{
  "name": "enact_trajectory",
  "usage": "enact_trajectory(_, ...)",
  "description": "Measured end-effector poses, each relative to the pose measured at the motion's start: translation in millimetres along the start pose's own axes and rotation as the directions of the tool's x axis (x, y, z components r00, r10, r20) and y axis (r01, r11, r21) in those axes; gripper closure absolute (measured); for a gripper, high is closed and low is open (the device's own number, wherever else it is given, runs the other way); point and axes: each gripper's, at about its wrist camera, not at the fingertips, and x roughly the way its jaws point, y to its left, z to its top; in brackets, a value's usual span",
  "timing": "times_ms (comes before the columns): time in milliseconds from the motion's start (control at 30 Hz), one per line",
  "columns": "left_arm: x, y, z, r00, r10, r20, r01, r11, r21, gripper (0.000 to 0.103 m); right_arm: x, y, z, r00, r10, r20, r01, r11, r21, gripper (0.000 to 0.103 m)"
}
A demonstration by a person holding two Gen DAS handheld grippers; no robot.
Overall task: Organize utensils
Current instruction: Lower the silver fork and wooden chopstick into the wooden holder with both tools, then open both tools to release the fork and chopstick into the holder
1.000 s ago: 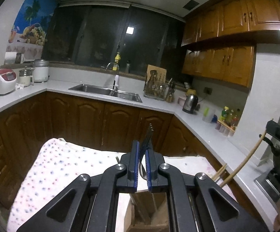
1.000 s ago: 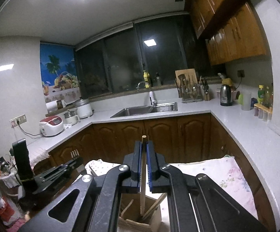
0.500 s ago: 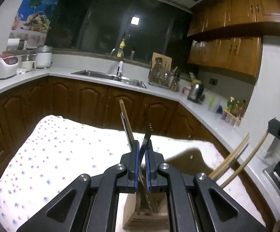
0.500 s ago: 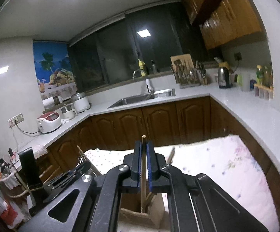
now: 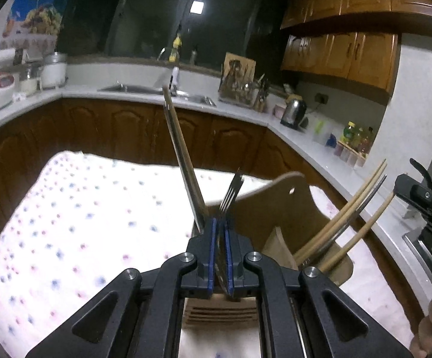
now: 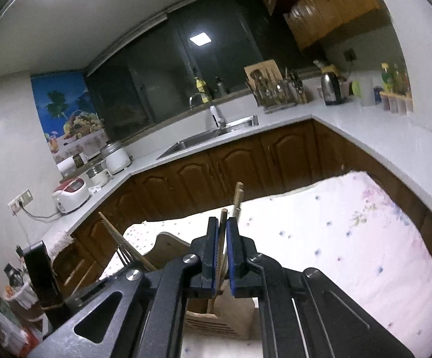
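Note:
My left gripper (image 5: 221,226) is shut on a metal fork (image 5: 231,192), tines up, its handle going down into a wooden utensil holder (image 5: 278,208) on the dotted cloth. Tall chopsticks (image 5: 183,161) lean in the holder beside the fork, and more chopsticks (image 5: 344,226) lean out to the right. My right gripper (image 6: 221,229) is shut on a wooden chopstick (image 6: 223,217) that stands in the same holder (image 6: 216,316). Two other sticks (image 6: 238,194) rise just behind it. The right gripper also shows at the right edge of the left wrist view (image 5: 424,197).
The holder stands on a table covered with a white dotted cloth (image 5: 75,226). Brown cabinets, a white counter (image 6: 380,137) with a sink (image 6: 210,137), a kettle (image 5: 293,113), a rice cooker (image 6: 69,194) and a utensil rack (image 6: 275,92) ring the room.
Both grippers have tilted downward and come closer to the holder, so it fills more of each view. The fork and the chopstick have sunk deeper into the holder.

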Motion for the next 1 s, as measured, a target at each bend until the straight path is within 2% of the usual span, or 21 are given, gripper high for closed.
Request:
enact_trajectory(467, -1.8, 2.9, 9.9, 1.0, -0.006, -0.029, 0.005, 1.0, -0.016, 0.098, 4.5, -3.9, 0.1, 1.0, 0.009, -0.019, -0.009, 1.0, 0.003, 0.097)
enact_trajectory(533, -0.9, 1.9, 10.0, 0.999, -0.005, -0.033, 0.005, 1.0, -0.019, 0.098, 4.8, -2.6, -0.4, 1.0, 0.008, -0.024, -0.008, 1.0, 0.001, 0.093)
enact_trajectory(667, -0.9, 1.6, 11.6, 0.999, -0.009, -0.045, 0.008, 1.0, -0.024, 0.097, 4.5, -1.5, -0.1, 1.0, 0.004, -0.027, -0.004, 1.0, 0.003, 0.092)
enact_trajectory(700, -0.8, 1.7, 12.6, 0.999, -0.01, -0.048, 0.009, 1.0, -0.025, 0.096, 4.3, -2.1, 0.2, 1.0, 0.005, -0.029, -0.005, 1.0, 0.009, 0.089)
enact_trajectory(767, -2.0, 1.6, 13.8, 0.998, -0.031, -0.059, 0.029, 0.999, -0.028, 0.091, 3.3, -3.2, 0.5, 1.0, 0.01, -0.029, -0.009, 1.0, 0.02, 0.075)
enact_trajectory(800, -2.7, 1.0, 14.1, 0.998, -0.035, -0.06, 0.034, 0.999, -0.03, 0.088, 2.1, -3.5, 0.6, 1.0, 0.012, -0.024, -0.011, 1.0, 0.022, 0.062)
enact_trajectory(833, -4.4, -0.1, 14.3, 0.998, -0.036, -0.059, 0.034, 0.999, -0.027, 0.086, 0.6, -3.2, 0.8, 1.0, 0.01, -0.018, -0.01, 1.0, 0.021, 0.058)
enact_trajectory(1000, -8.9, -8.9, 13.5, 0.998, -0.038, -0.052, 0.037, 0.999, -0.013, 0.069, -1.3, -1.9, 1.1, 1.0, 0.016, -0.015, -0.016, 1.0, 0.023, 0.053)
